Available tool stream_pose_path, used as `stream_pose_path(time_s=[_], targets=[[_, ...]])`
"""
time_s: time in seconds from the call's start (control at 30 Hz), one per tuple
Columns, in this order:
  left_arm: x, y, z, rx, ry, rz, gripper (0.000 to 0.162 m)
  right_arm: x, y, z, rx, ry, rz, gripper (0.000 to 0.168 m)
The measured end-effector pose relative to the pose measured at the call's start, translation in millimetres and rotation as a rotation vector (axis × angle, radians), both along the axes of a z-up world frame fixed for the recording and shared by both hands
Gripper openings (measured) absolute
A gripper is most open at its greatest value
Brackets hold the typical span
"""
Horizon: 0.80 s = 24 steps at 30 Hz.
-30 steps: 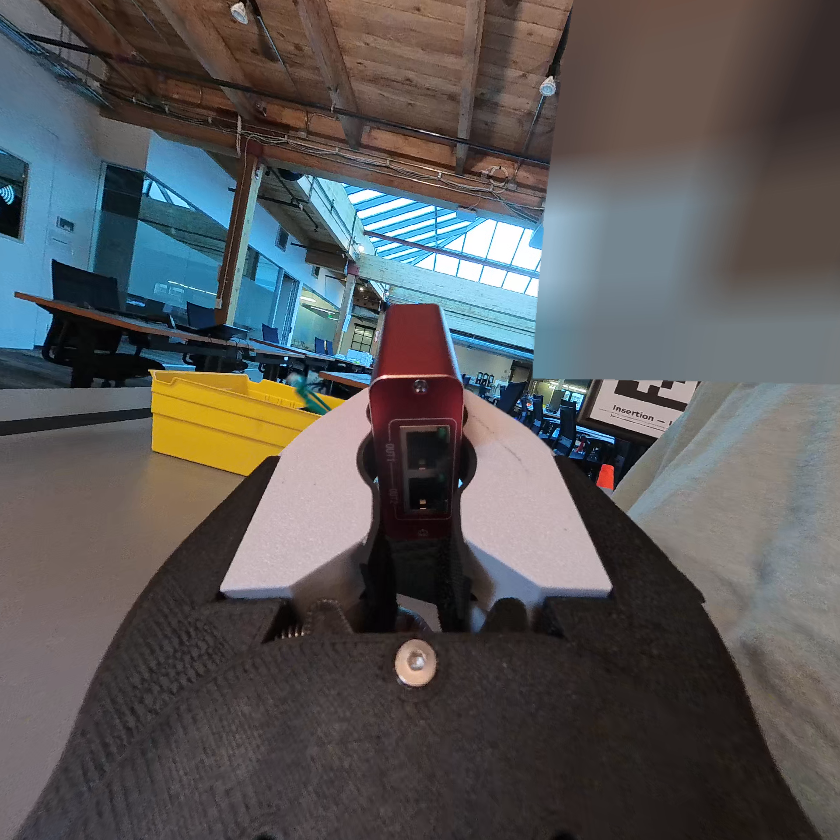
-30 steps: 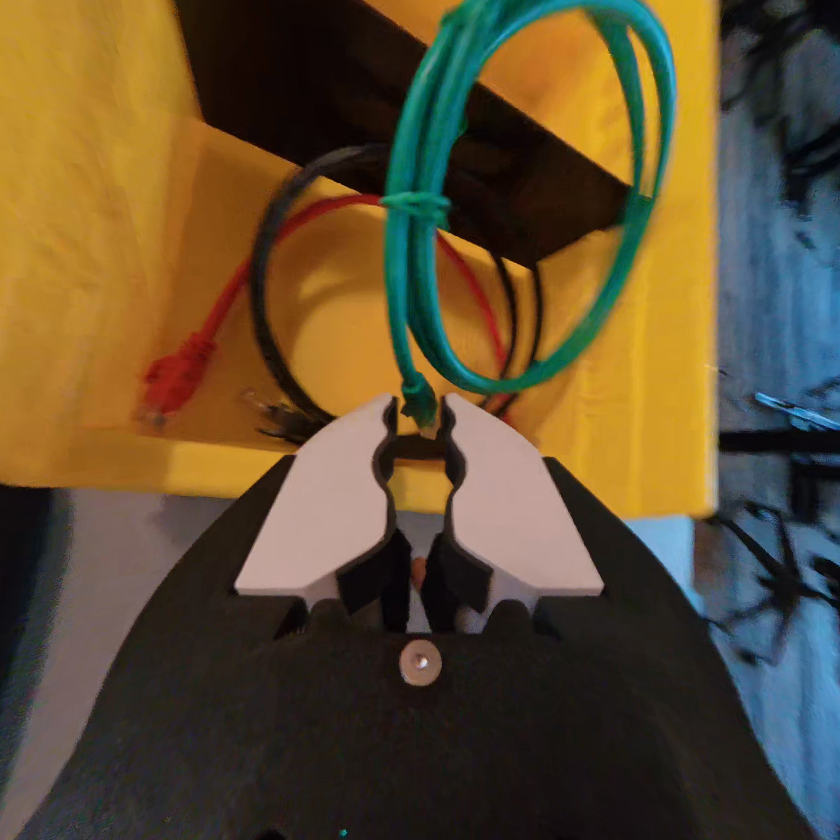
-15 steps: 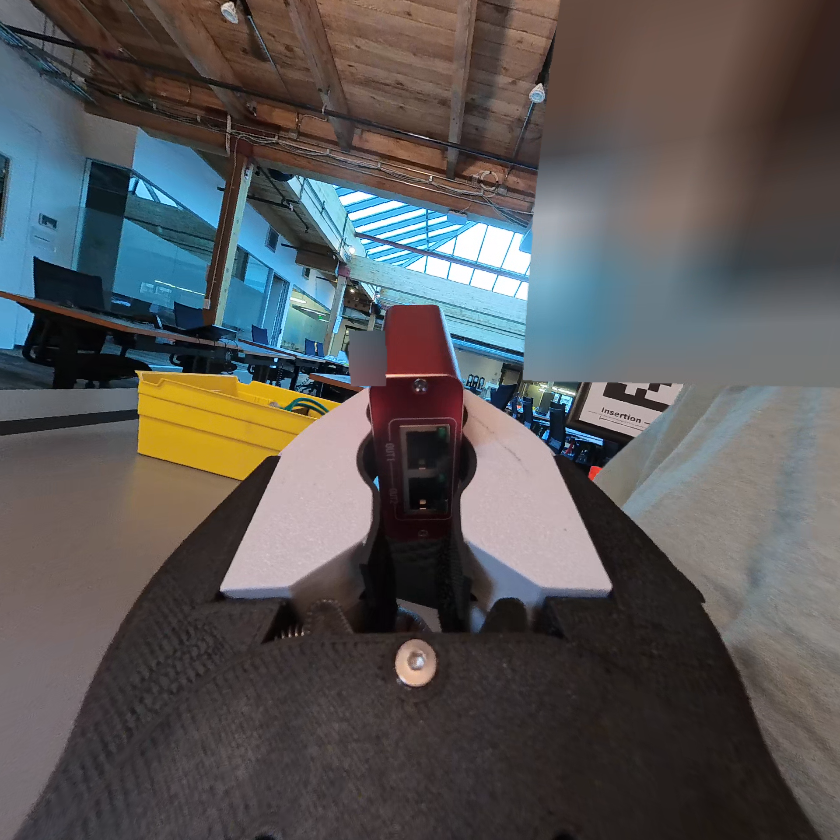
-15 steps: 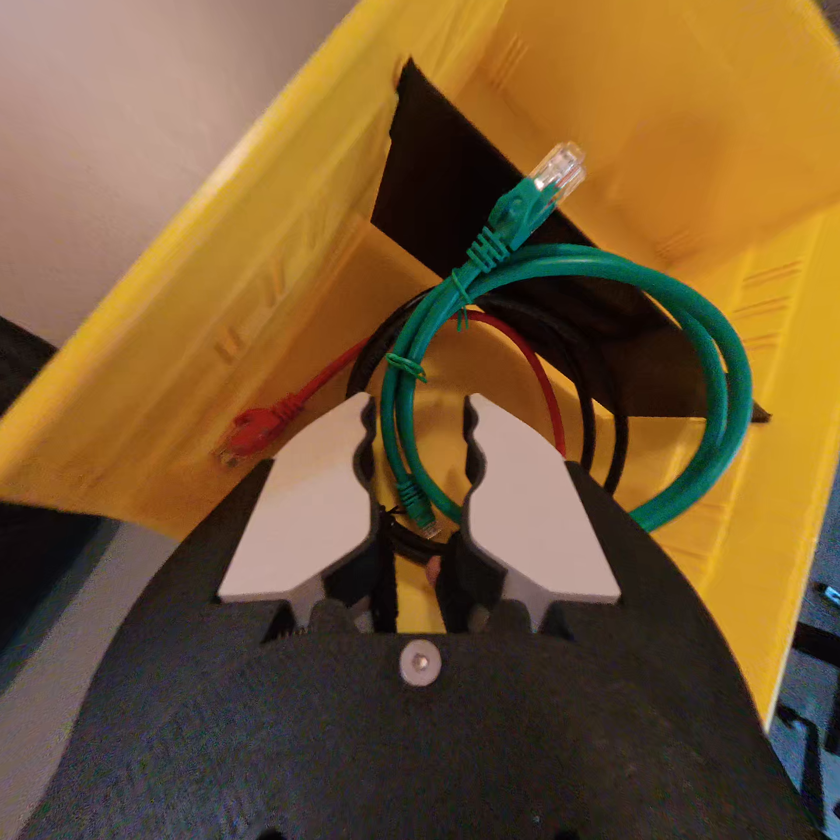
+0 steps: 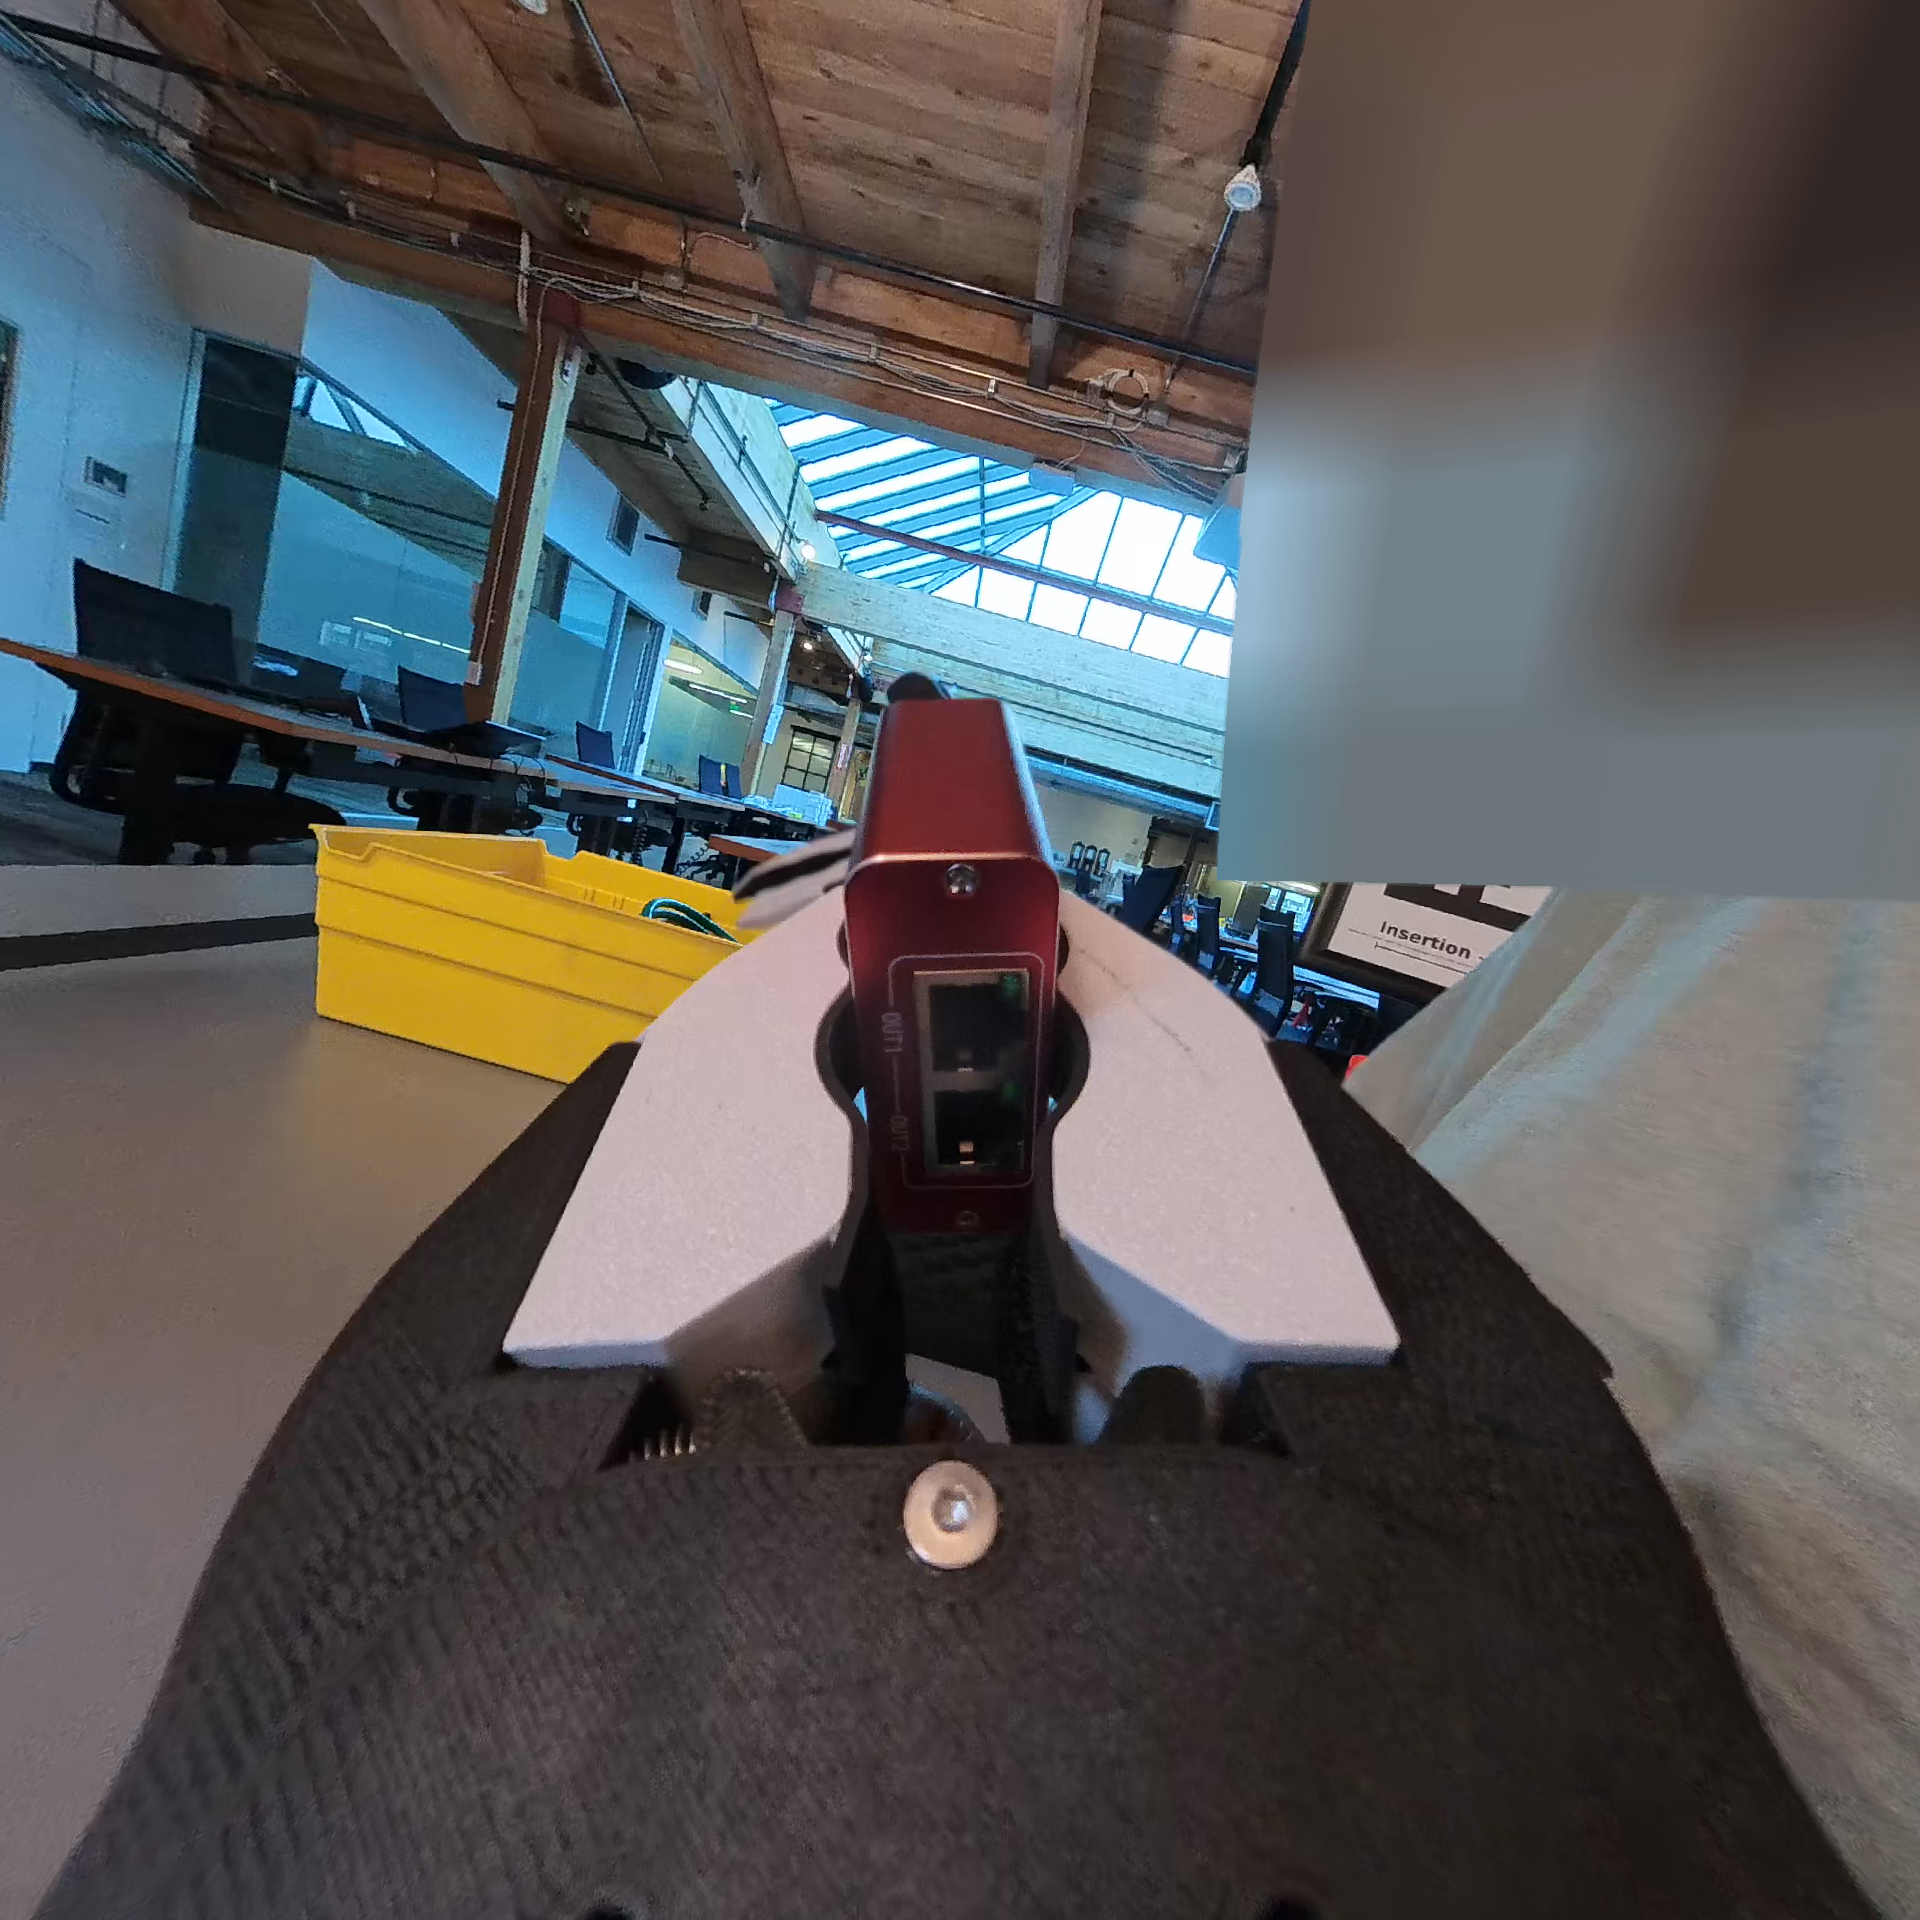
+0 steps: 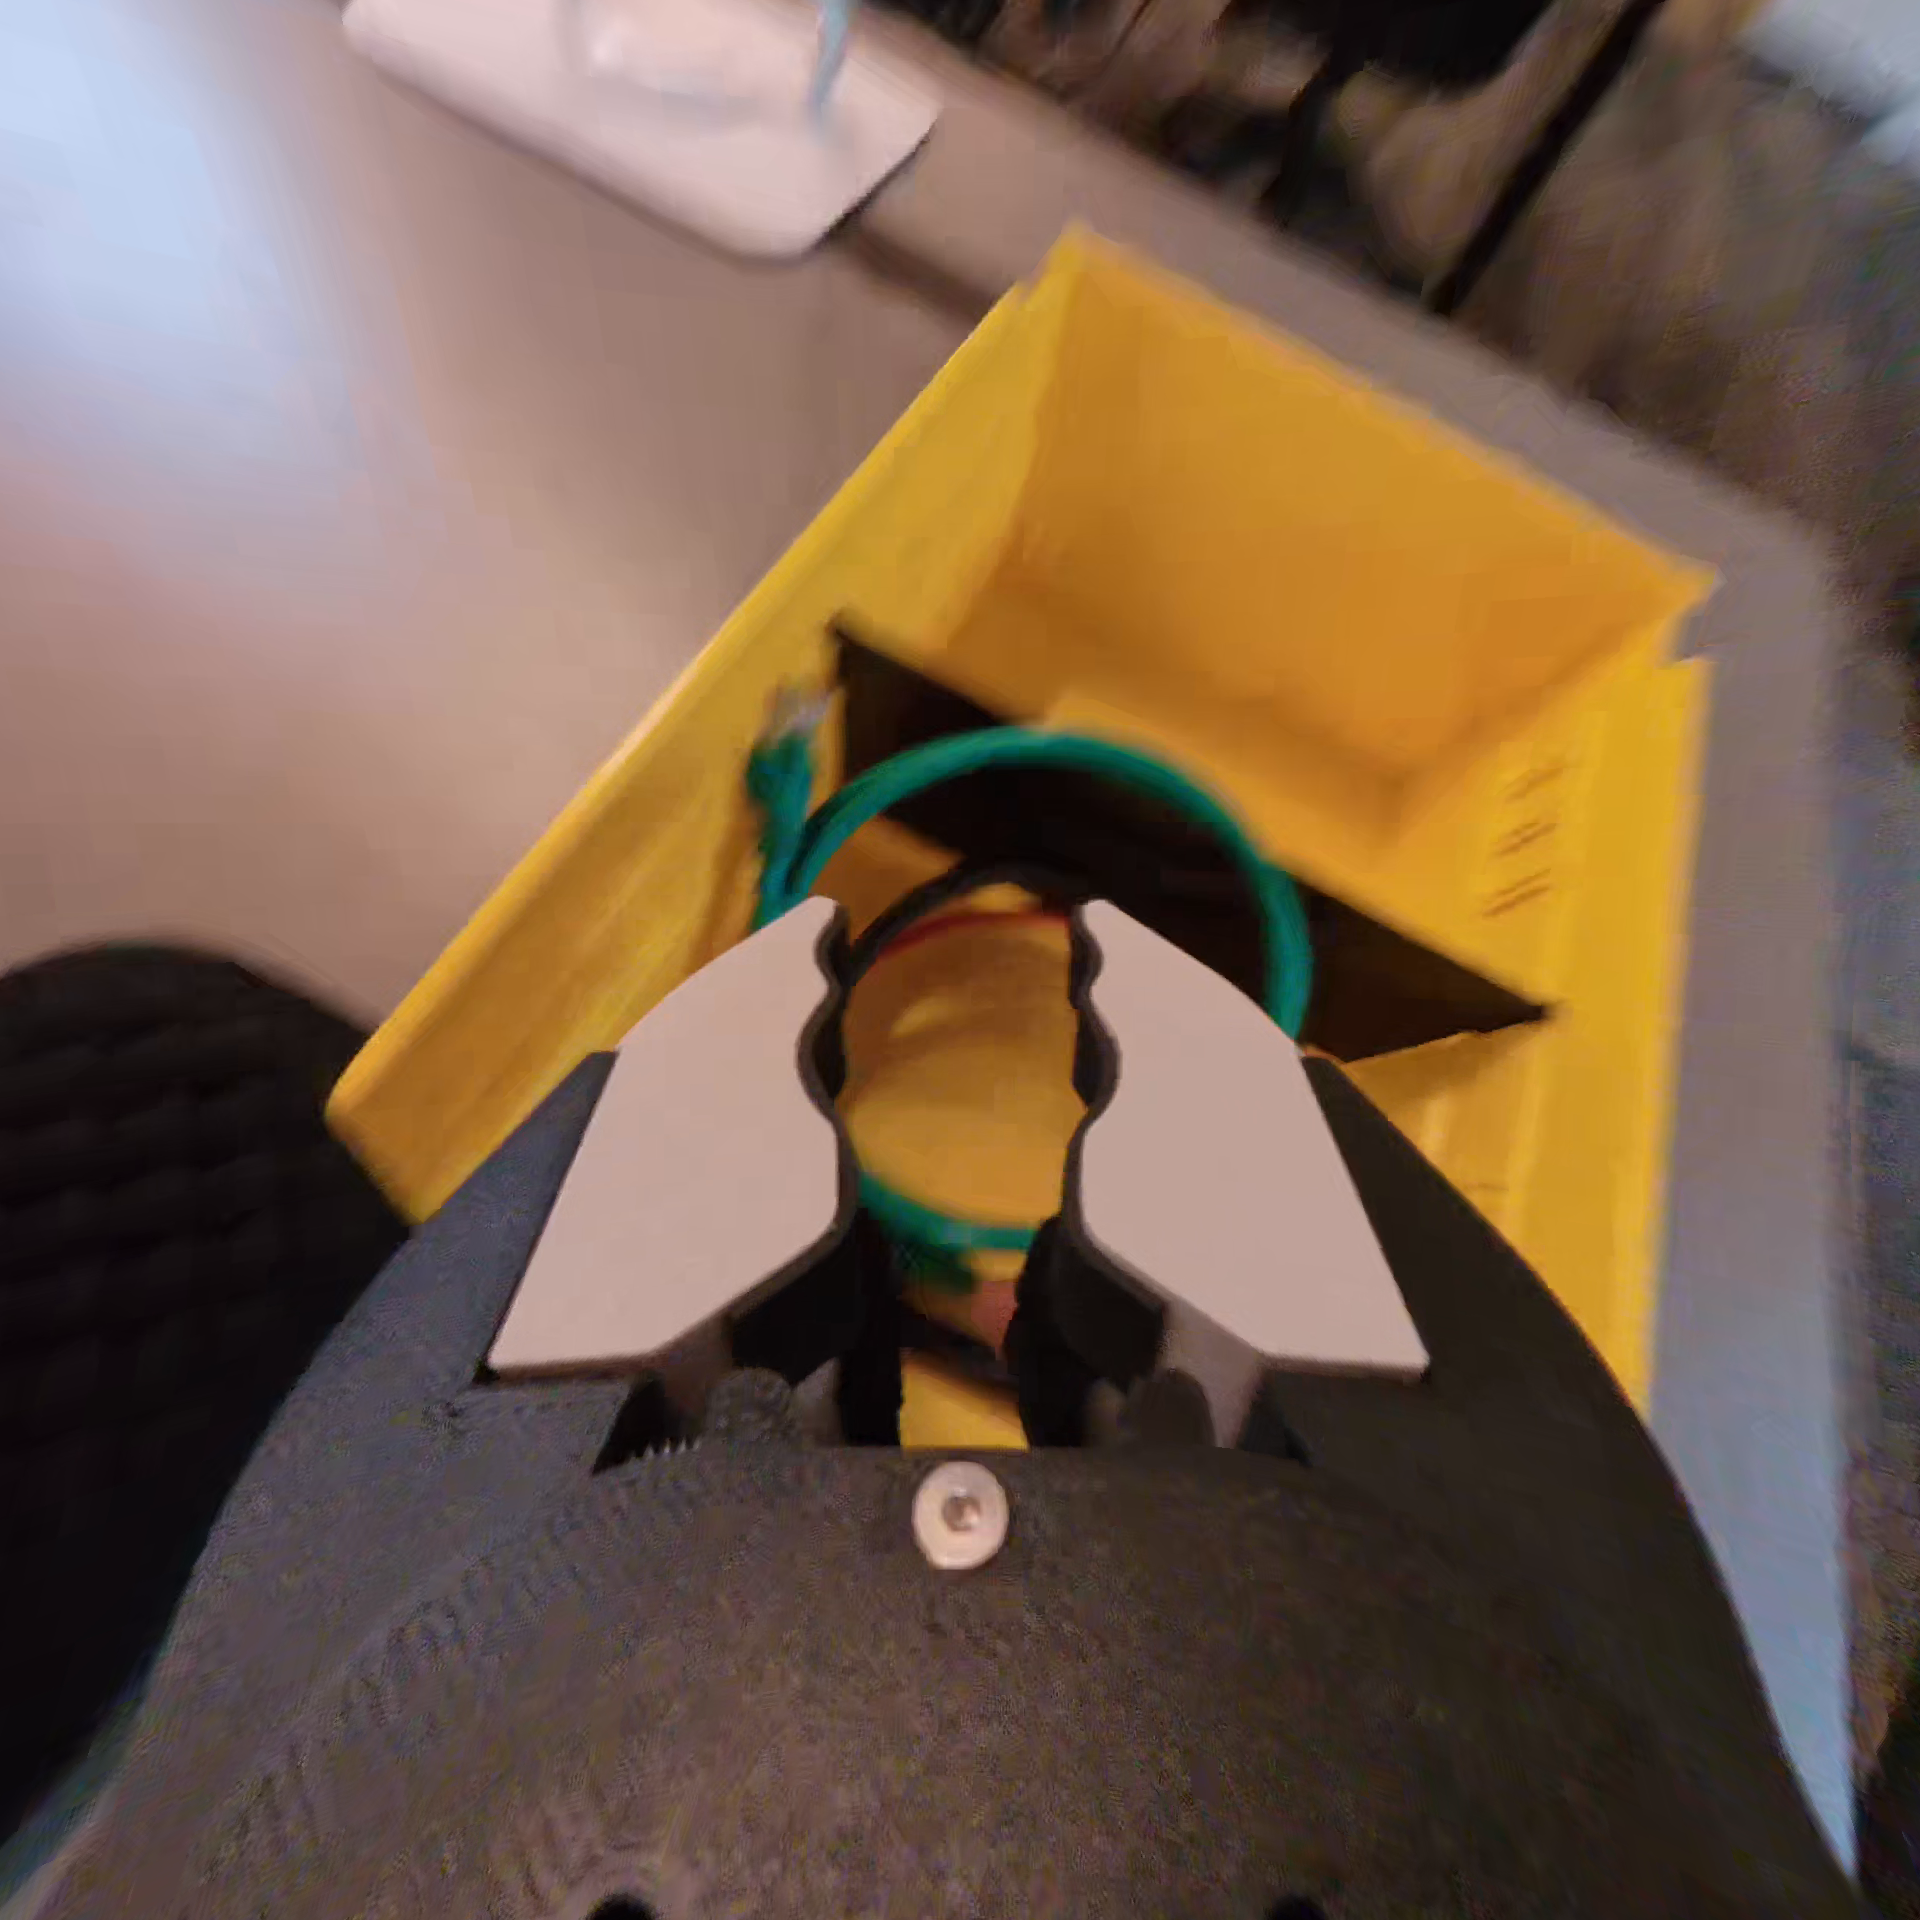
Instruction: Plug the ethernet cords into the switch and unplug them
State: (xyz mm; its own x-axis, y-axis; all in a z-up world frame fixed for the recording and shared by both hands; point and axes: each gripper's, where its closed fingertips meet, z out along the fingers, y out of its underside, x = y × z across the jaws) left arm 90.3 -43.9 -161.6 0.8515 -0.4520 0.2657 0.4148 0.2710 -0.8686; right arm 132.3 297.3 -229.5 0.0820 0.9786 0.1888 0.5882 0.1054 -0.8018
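**Switch clamped in the left gripper, right gripper spread over the cords**

The left gripper point(image 5: 951, 1039) is closed on the red switch point(image 5: 951, 997), which stands upright between its two grey fingers point(image 5: 717, 1153). The end of the switch facing the camera shows two empty sockets, one above the other, inside a thin outlined frame, with a small screw above and another below. The metal case is dark red with rounded corners.

Behind and to the left, on the grey table point(image 5: 156, 1195), sits the yellow bin point(image 5: 468, 966), well apart from the switch, with a bit of green cord point(image 5: 681, 920) showing over its rim.

The right gripper point(image 6: 956, 935) hangs over the bin point(image 6: 1299, 540) with its jaws apart and nothing clamped. The coiled green cord point(image 6: 1039, 743) lies in the bin's near compartment, partly across a black divider point(image 6: 1351, 966); one stretch crosses low between the fingers point(image 6: 707, 1132), and its plug point(image 6: 784, 764) rests against the left wall. Slivers of a black cord point(image 6: 935, 894) and a red cord point(image 6: 971, 923) show by the fingertips. This view is blurred.
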Motion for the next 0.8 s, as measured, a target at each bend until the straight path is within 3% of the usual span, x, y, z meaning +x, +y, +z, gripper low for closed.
stream_pose_path(time_s=[0.1, 0.2, 0.43, 0.7, 0.8], targets=[[1.5, 0.7, -1.0, -0.006, 0.013, 0.001, 0.028, -20.7, 24.1, 22.7, 0.162, 0.122, -0.043, 0.050], [1.5, 0.2, -0.5, -0.002, 0.006, -0.007, 0.028, -39.4, 40.7, 27.7, 0.279, 0.169, -0.069, 0.025], [1.1, -0.5, 0.2, 0.002, -0.004, -0.013, 0.028, -43.2, 52.3, -17.7, 0.129, 0.015, -0.174, 0.002], [-4.8, 5.8, -7.7, -0.060, -0.025, 0.013, 0.028, -39.2, 58.2, -35.4, 0.114, -0.067, -0.202, 0.006], [-7.4, 10.8, -14.9, -0.112, -0.036, 0.023, 0.028, -33.6, 57.2, -14.3, 0.181, -0.006, -0.240, 0.033]])
